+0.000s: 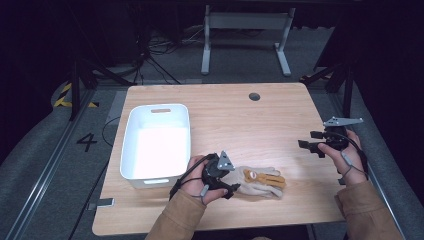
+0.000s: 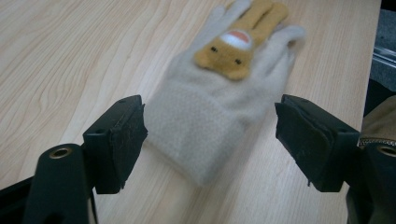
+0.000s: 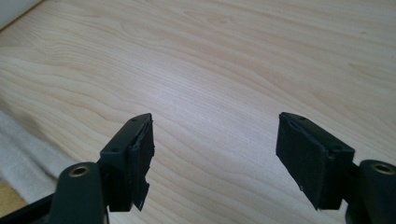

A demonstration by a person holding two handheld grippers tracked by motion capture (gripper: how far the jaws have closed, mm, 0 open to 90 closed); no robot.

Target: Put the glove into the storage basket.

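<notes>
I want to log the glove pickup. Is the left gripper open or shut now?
Open. The left gripper has its jaws spread wide, one on each side of the glove's cuff, not pressing it.

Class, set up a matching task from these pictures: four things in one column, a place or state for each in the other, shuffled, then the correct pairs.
Things:
1. glove
2. white bin
3. left tongs
4. right tongs

Places or states:
A. open over bare wood at the table's right edge
B. lying flat near the table's front edge
C. empty, on the table's left side
D. open around a cuff

Pairs: 1-B, 2-C, 3-D, 4-A
</notes>
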